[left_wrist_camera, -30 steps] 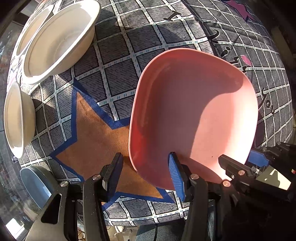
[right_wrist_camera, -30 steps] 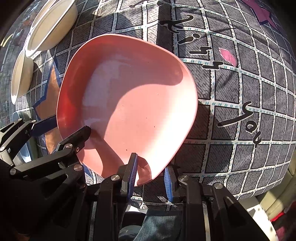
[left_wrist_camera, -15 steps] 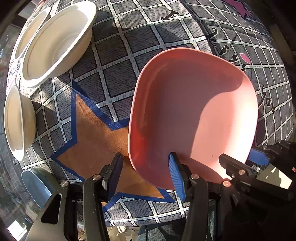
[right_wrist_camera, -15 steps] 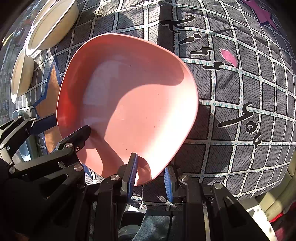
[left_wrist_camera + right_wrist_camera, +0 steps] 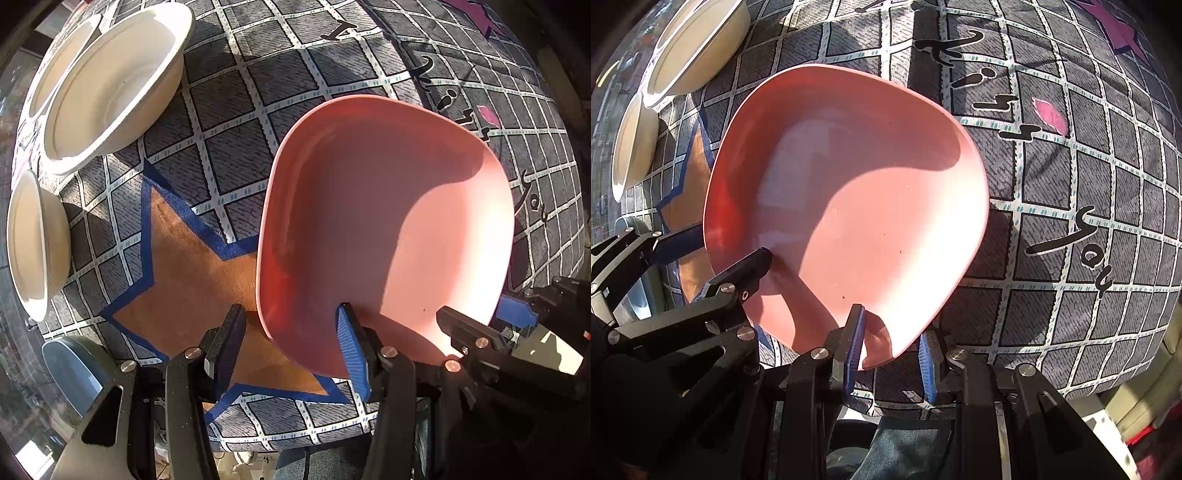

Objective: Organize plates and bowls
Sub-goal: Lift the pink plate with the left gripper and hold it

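Your left gripper (image 5: 291, 347) and right gripper (image 5: 892, 350) each straddle pink plate (image 5: 384, 221) rim; pinch or gap unclear; white bowls (image 5: 110, 85) nearby.

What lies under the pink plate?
Under the pink plate show the checked cloth and, at its left edge, one arm of the orange star. Whatever lies beneath its middle is covered. Nothing is inside it but shadow.

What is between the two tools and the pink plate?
Nothing visible. The pink plate already has its near rim inside both: the left tool straddles one corner and the right tool the other. No bowl or other dish sits between them.
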